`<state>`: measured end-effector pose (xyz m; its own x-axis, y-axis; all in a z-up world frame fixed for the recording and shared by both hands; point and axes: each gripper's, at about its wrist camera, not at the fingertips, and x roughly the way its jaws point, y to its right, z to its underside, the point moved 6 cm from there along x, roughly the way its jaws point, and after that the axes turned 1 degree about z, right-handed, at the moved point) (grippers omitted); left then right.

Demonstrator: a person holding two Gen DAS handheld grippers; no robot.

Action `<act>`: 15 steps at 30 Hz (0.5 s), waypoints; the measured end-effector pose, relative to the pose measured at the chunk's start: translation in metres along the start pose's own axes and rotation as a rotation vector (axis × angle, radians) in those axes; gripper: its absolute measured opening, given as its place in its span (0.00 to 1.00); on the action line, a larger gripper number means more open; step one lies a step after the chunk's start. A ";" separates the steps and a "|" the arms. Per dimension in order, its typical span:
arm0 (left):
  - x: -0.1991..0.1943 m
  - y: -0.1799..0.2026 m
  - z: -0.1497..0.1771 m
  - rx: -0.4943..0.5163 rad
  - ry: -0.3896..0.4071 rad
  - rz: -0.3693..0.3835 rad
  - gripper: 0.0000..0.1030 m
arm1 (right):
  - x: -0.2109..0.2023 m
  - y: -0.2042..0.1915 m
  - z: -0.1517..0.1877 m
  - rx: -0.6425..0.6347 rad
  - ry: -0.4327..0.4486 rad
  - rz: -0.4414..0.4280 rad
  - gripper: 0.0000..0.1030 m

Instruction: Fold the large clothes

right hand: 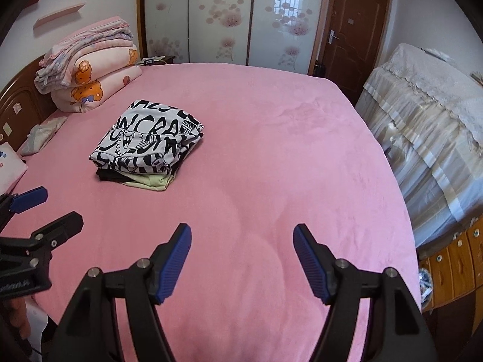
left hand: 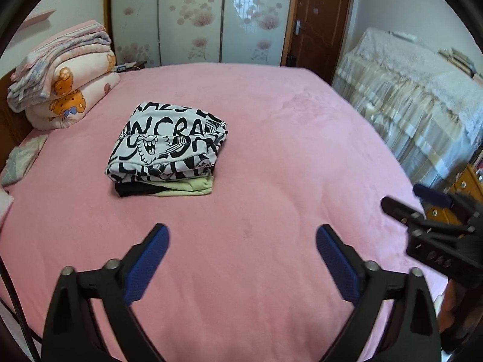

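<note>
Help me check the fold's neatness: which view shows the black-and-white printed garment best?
The left wrist view: the printed garment appears larger and nearer centre, its folded front edge clear. The right wrist view shows it smaller, further left.

The folded black-and-white garment (left hand: 169,144) on top of the stack carries large black graffiti-style lettering; on its upper face the letters "NCRA" read clearly in the left wrist view and "NCRA" again in the right wrist view, with the neighbouring letters cut off by folds. A row above them is too distorted to read with certainty. The right gripper (left hand: 422,208) body shows small embossed characters, too blurred to make out.
</note>
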<state>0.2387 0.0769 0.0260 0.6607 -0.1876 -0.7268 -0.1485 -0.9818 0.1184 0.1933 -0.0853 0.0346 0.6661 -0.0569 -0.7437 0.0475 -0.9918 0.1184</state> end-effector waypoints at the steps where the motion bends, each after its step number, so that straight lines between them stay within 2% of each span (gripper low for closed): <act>1: -0.002 0.002 0.010 -0.014 0.005 -0.006 0.99 | -0.001 0.001 0.008 0.008 0.003 0.008 0.68; 8: -0.001 0.010 0.075 -0.095 -0.037 -0.062 0.99 | -0.006 0.012 0.073 0.096 0.006 0.019 0.68; 13: -0.006 0.019 0.098 -0.062 -0.043 -0.113 0.99 | -0.013 0.015 0.109 0.133 -0.002 0.008 0.68; 15: -0.011 0.024 0.103 -0.058 -0.038 -0.100 0.99 | -0.017 0.015 0.117 0.137 0.008 0.013 0.68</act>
<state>0.1517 0.0588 -0.0328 0.6415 -0.0889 -0.7620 -0.0398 -0.9958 0.0827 0.0956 -0.1130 -0.0276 0.6720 -0.0690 -0.7374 -0.0630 -0.9974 0.0360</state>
